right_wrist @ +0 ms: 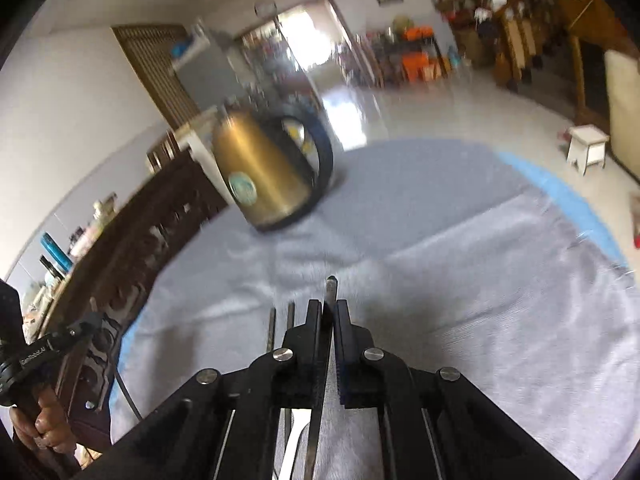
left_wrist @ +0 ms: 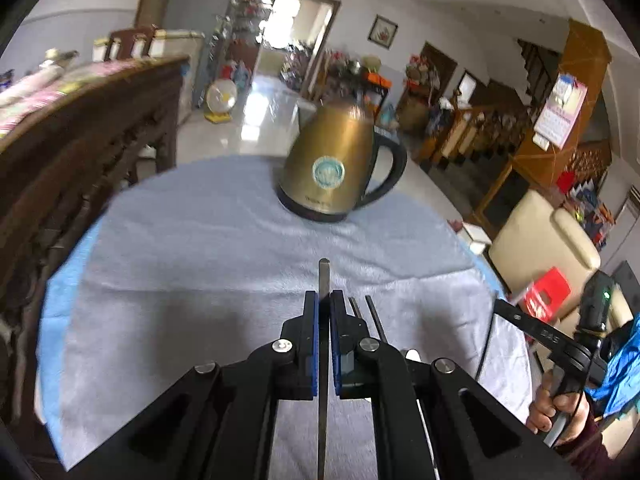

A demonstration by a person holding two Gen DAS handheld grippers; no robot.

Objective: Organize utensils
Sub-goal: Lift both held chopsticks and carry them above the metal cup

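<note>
My left tool (left_wrist: 324, 300) was clamped on a thin flat metal utensil handle (left_wrist: 323, 276), which stood on edge between the blue pads (left_wrist: 314, 340), its squared tip poking out past the fingertips. The rest of that utensil ran back under the tool, so I could not tell which kind it was. Just right of the left tool, two dark thin rods (left_wrist: 370, 316) showed over the cloth; chopsticks maybe, I could not tell.

My right tool (right_wrist: 329, 308) was also pinched narrow on a slim metal utensil (right_wrist: 331, 286) with a rounded end sticking out in front. Below the jaws a wider shiny part (right_wrist: 296, 436) showed, blurred. Two dark rods (right_wrist: 282, 326) showed just left of the right tool.

Both tools were above the desk, which was covered with a grey towel (left_wrist: 208, 264) over a blue sheet (left_wrist: 56, 304). A gold kettle (left_wrist: 332, 160) with a black handle stood on the towel at the far side, well apart from both tools. In the left wrist view my right hand (left_wrist: 560, 412) gripped its tool's handle at the right edge. In the right wrist view my left hand (right_wrist: 48, 424) showed at the lower left. The right wrist view was motion-blurred.
</note>
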